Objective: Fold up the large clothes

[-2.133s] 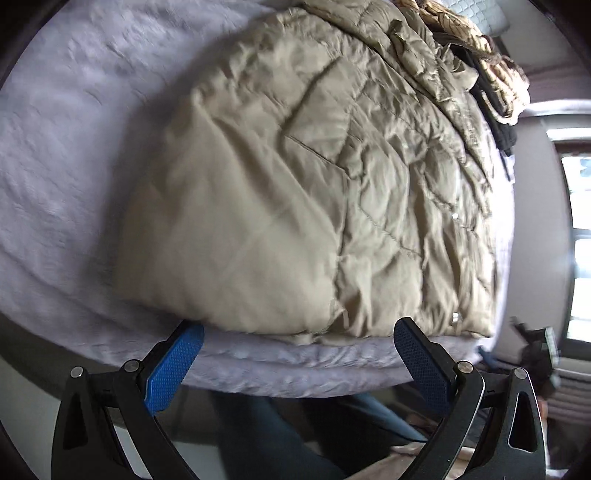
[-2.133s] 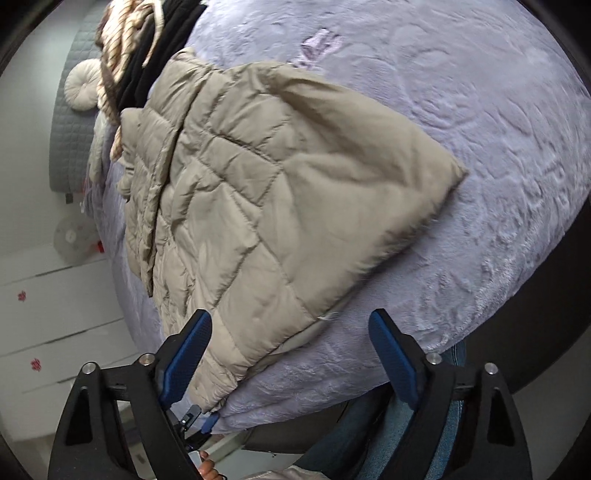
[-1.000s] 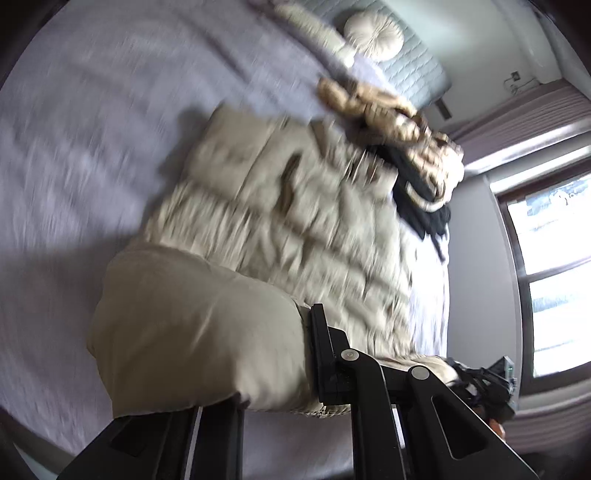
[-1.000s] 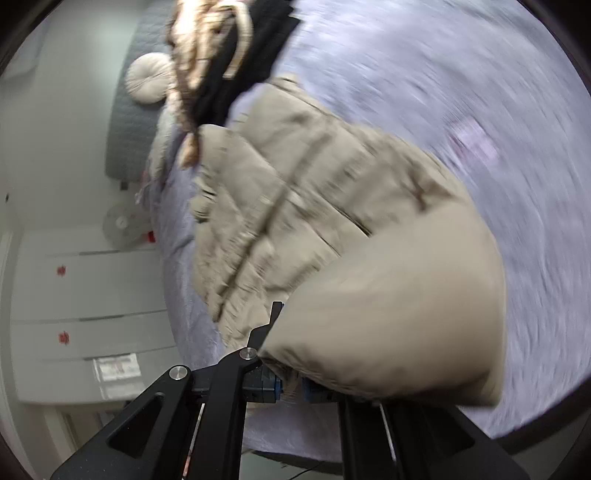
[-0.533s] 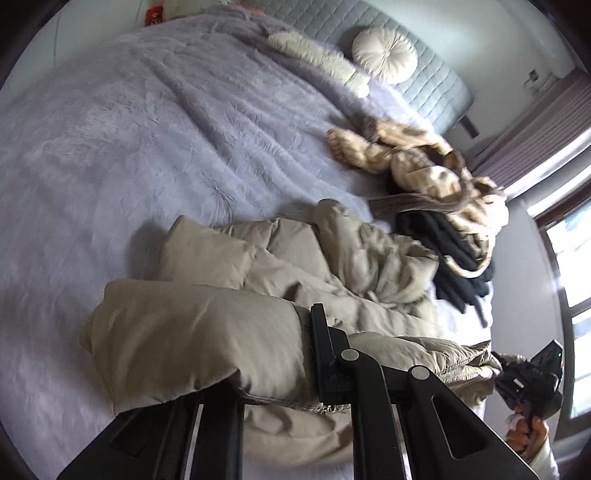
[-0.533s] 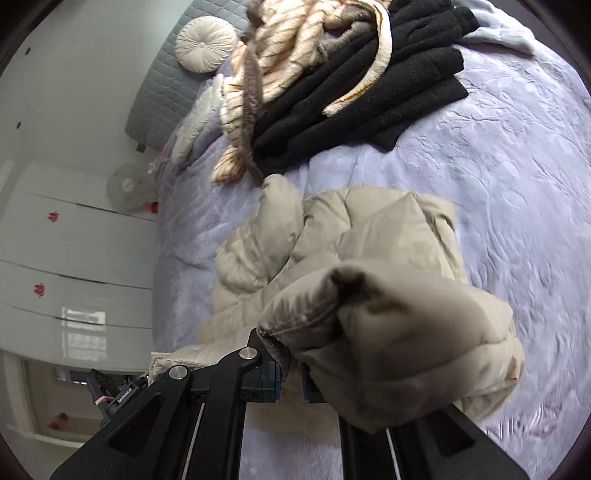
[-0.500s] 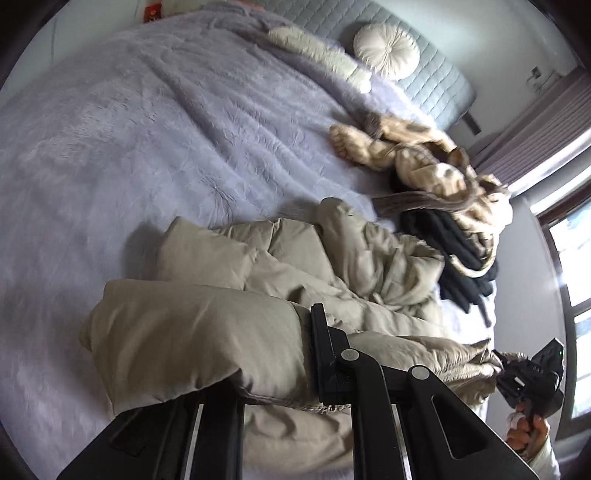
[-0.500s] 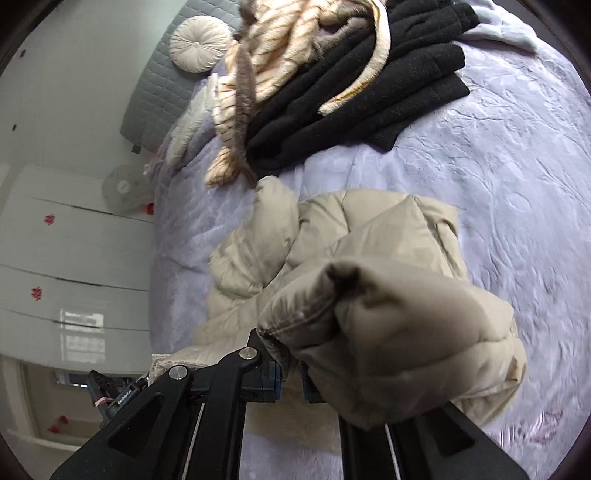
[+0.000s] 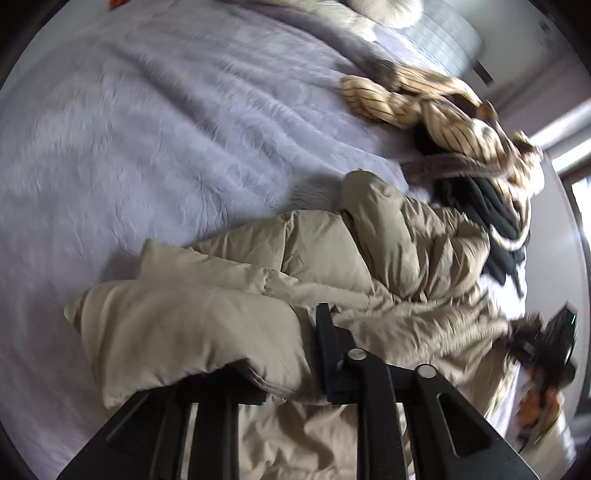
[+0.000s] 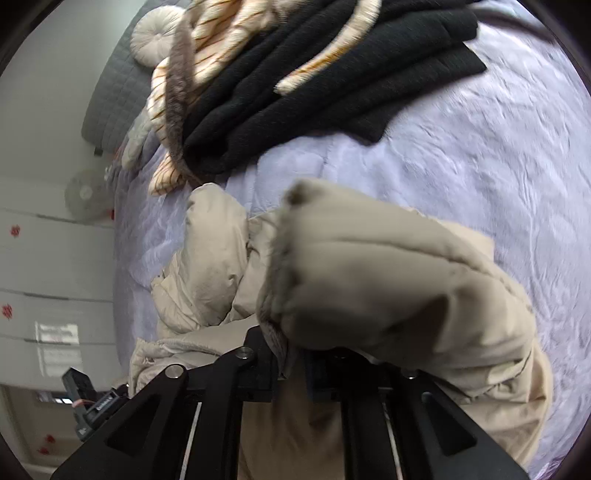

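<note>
A beige quilted puffer jacket [image 9: 369, 266] lies bunched on the lavender bed cover [image 9: 147, 129]. My left gripper [image 9: 291, 373] is shut on the jacket's hem corner, which drapes over its fingers. My right gripper [image 10: 291, 373] is shut on the other hem corner of the jacket [image 10: 388, 288], which bulges over the jaws and hides the fingertips. Both held corners are lifted and carried over the rest of the jacket, toward its collar end. The right gripper also shows at the right edge of the left wrist view [image 9: 546, 350].
A pile of black clothes [image 10: 332, 85] and a cream striped fuzzy garment [image 9: 443, 122] lies just beyond the jacket. A round cushion [image 10: 155, 33] and grey headboard [image 10: 110, 107] stand at the bed's head. A white wardrobe [image 10: 44, 277] and a fan [image 10: 86, 199] are at the left.
Both grippers closed on the jacket's near hem corners, lifted them and carried them forward over the jacket toward the clothes pile. The jacket now lies doubled over.
</note>
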### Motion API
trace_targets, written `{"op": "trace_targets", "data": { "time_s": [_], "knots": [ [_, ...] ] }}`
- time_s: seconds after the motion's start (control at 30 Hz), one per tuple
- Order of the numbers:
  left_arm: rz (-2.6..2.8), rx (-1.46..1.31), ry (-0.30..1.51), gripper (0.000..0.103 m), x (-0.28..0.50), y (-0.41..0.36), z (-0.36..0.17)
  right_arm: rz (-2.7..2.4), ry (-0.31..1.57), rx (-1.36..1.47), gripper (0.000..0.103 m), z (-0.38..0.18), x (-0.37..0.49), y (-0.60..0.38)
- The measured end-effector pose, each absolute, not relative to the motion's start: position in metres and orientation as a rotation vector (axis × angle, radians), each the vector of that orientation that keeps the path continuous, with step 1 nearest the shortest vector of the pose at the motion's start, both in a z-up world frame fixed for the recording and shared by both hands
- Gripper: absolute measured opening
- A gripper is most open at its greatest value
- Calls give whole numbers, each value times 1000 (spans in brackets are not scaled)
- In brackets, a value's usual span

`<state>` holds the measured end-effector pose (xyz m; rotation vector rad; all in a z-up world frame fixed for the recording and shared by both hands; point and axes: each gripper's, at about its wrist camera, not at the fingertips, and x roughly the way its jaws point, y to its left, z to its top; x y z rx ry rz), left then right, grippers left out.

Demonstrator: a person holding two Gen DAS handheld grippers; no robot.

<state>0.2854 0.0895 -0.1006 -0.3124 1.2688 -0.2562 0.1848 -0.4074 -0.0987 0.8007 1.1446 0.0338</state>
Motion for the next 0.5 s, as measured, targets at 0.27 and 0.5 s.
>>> {"op": "trace_targets", "data": {
  "time_s": [0.27,0.5],
  "knots": [
    [-299,-166,1212,50,269,88,-73,40,1054,507,76,-38,157,-403],
    [-200,-62,1138,74,265,100,-65,-144,1039,401,76,-41,136,-437]
  ]
}}
